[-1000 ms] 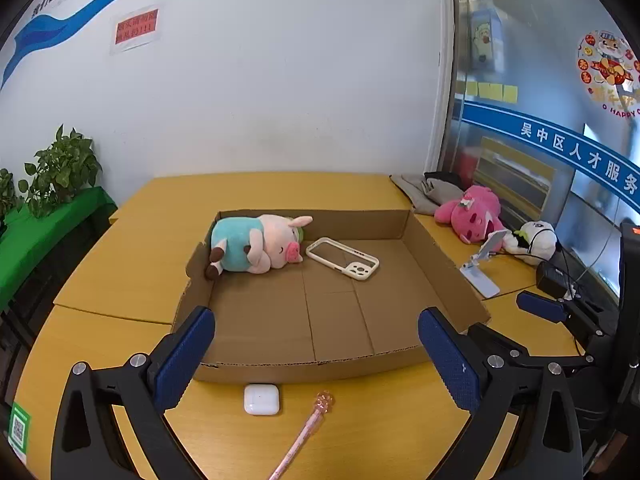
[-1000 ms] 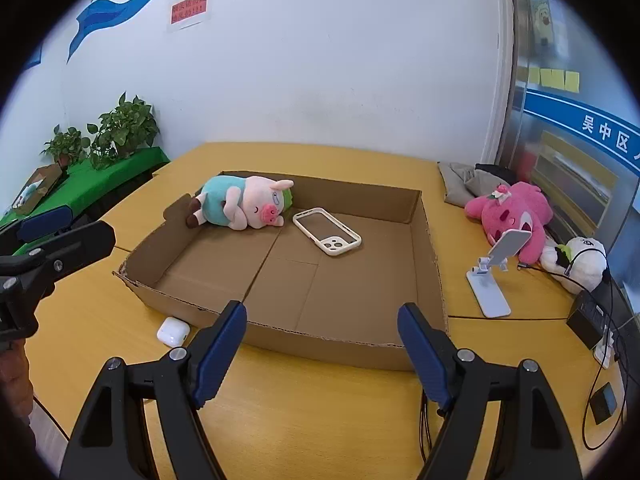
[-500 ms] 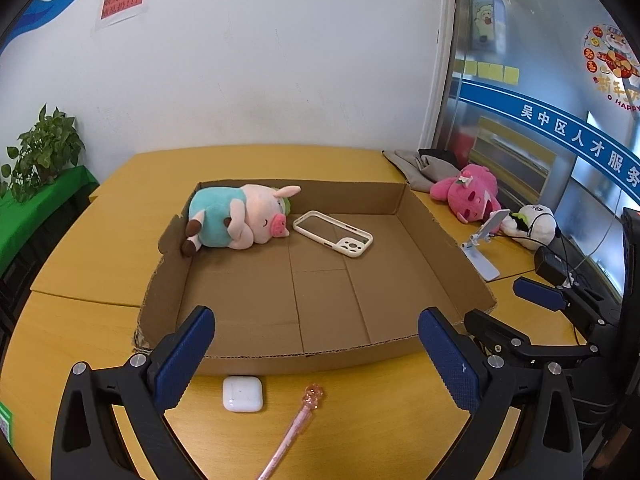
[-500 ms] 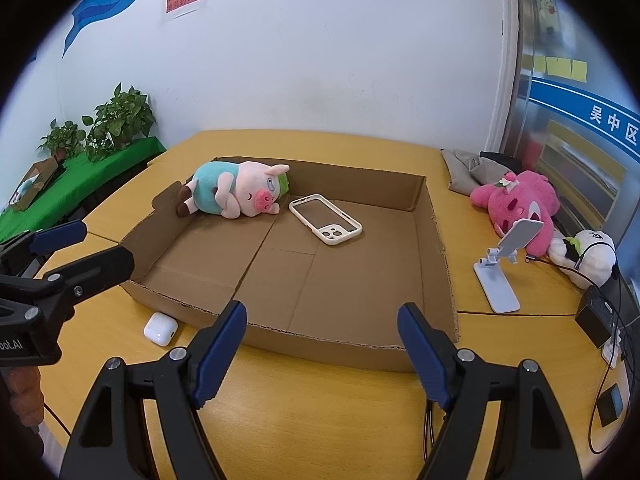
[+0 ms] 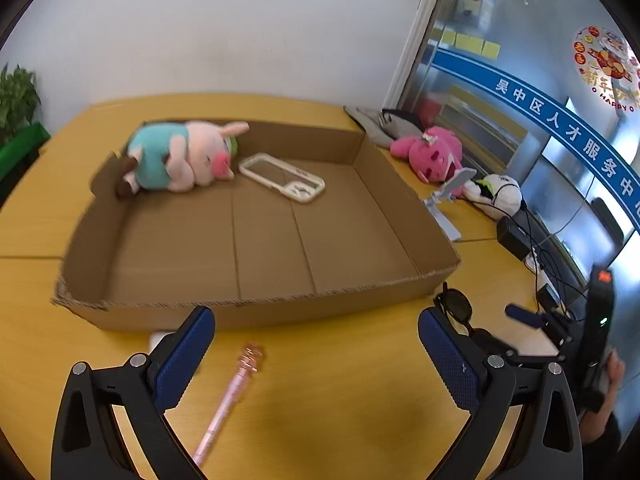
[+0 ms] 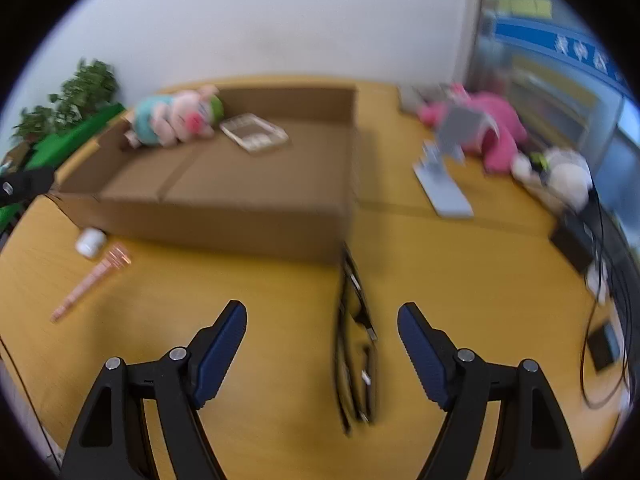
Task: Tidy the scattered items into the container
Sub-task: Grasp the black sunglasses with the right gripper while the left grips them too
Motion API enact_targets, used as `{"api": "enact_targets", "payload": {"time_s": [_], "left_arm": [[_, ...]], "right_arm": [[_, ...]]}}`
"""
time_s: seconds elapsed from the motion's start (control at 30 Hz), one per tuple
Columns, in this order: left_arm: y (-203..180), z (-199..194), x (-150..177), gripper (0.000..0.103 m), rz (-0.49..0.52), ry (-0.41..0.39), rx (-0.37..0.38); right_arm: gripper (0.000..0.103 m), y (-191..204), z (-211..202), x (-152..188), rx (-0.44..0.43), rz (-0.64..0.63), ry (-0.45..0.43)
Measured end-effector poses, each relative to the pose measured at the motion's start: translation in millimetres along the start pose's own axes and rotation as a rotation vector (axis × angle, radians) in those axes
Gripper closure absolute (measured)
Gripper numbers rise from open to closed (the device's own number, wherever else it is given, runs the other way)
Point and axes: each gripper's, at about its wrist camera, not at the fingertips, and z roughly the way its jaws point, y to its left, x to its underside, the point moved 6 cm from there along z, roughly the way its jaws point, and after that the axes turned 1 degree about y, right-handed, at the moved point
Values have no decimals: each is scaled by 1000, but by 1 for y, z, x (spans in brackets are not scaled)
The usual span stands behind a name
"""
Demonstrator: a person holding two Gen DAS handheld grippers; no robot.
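Sunglasses lie folded on the bench just outside the cardboard tray's near corner, between the spread, empty jaws of the right gripper. Lower squarely and pinch across the frame, not a lens. The left gripper is also wide open, empty, above the pink pen; an earbud case sits beside the tray wall.
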Motion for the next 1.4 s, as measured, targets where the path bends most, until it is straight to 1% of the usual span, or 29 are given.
{"api": "enact_targets", "payload": {"time_s": [0.03,0.07,0.1,0.2,0.27,0.3,0.33,0.37,0.4,0.43,0.47,0.5,0.57,0.7,0.93,1.07,1.13,1.17,1.2,1.23,1.3,1.33,1.37,1.4], "left_arm": [[-5,7,2,0,-1,18,21],[-9,12,3,0,1,31,35],[-14,16,5,0,4,43,47],[-25,28,11,0,4,77,77],[-29,35,15,0,1,99,91],[-30,39,16,0,-1,110,93],[-32,43,18,0,-5,120,95],[-33,46,20,0,-11,129,100],[-35,50,22,0,-15,139,108],[-37,54,24,0,-16,149,117],[-39,58,26,0,-15,160,122],[-42,62,27,0,-14,171,128],[-49,71,29,0,-12,195,148],[-66,95,32,0,-11,261,202],[-106,147,51,4,-47,410,281],[-125,154,57,4,-19,440,294],[-129,155,58,6,1,443,286],[-128,155,57,10,-5,443,284],[-126,155,57,18,-16,443,284],[-122,155,56,23,-28,444,286],[-115,155,56,40,-50,450,289],[-112,155,57,44,-61,454,290],[-108,154,58,53,-72,458,291],[-104,154,59,59,-87,464,297]], "right_arm": [[25,-3,6,7,1,18,29],[25,-1,14,16,-16,20,68],[25,-1,19,22,-17,15,82],[26,-5,31,33,26,20,117],[29,-13,39,38,44,26,143],[40,-16,42,41,58,18,160],[54,-17,45,43,65,11,174],[54,-19,44,45,45,18,172],[57,-20,43,47,35,22,177],[63,-18,43,48,26,16,177],[67,-16,42,49,18,10,177],[74,-14,42,48,13,5,178],[76,-8,39,50,12,-5,177],[77,-2,36,54,-20,2,171],[78,20,21,69,-51,1,153],[78,36,17,73,-51,-37,140],[78,43,15,75,-54,-57,133],[78,47,14,76,-54,-68,127],[78,50,13,77,-52,-77,122],[78,53,13,78,-56,-81,116],[78,57,12,78,-60,-87,106],[79,60,11,79,-61,-93,99],[79,61,11,79,-61,-94,93],[79,62,10,79,-62,-95,88]]}}
